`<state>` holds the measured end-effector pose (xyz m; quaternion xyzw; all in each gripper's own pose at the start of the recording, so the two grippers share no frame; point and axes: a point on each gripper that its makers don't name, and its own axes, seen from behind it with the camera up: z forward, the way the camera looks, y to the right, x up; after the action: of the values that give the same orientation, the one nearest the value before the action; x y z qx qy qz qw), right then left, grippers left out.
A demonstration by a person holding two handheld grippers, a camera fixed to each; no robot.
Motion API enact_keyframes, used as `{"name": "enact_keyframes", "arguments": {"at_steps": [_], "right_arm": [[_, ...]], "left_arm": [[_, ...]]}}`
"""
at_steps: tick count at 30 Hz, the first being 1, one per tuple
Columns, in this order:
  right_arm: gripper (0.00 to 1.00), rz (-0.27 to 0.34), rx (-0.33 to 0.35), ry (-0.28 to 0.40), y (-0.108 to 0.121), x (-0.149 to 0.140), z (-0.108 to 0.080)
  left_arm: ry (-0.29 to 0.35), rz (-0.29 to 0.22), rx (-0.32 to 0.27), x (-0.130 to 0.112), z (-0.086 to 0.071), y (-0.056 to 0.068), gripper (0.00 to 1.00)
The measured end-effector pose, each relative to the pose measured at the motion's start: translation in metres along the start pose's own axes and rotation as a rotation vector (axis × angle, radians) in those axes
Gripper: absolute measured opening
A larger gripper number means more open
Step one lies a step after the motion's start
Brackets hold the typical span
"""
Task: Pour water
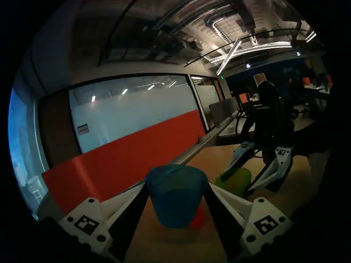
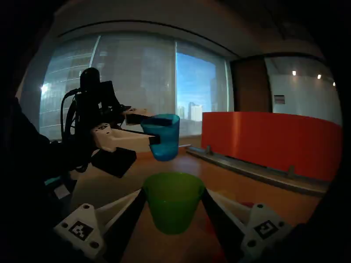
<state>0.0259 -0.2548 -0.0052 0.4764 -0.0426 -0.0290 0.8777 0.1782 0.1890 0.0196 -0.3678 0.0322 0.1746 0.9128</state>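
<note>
left gripper view: the left tool [image 1: 177, 193] is clamped on a blue cup [image 1: 176, 208], a finger pressing each side of its wall, and the cup stands upright above the wooden counter [image 1: 175, 247]. a small red thing [image 1: 198, 218] peeps out low behind the cup; i cannot tell what it is. farther off to one side, the right tool [image 1: 238, 185] grips a green cup [image 1: 239, 175], its mouth lower than the blue one's rim. whether the blue cup holds water i cannot tell.

right gripper view: the green cup sits mouth-up between the right tool's fingers, clamped on both sides. the blue cup hangs higher and beyond it in the left tool, near upright, the two cups apart and not yet lined up.

judging from this, the step in hand is bringing the blue cup over the green one to pour. to do it well, keep the green cup level and steady, bring the blue rim just above and inside the green mouth before tilting, then tip slowly so the stream lands in the middle and not on the counter. both grips should stay firm, as smooth cup walls could slip when tilted.
</note>
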Motion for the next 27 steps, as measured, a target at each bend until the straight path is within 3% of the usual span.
{"name": "enact_keyframes", "arguments": {"at_steps": [18,27], "right_arm": [[0.92,0.001,0.044,-0.009,-0.015,-0.010,0.010],[0.92,-0.001,0.062,-0.013,-0.021,-0.012,0.016]], "left_arm": [[-0.011,0.117,0.008,0.012,0.003,-0.006,0.86],[-0.011,0.180,0.008,0.018,0.007,-0.002,0.86]]}}
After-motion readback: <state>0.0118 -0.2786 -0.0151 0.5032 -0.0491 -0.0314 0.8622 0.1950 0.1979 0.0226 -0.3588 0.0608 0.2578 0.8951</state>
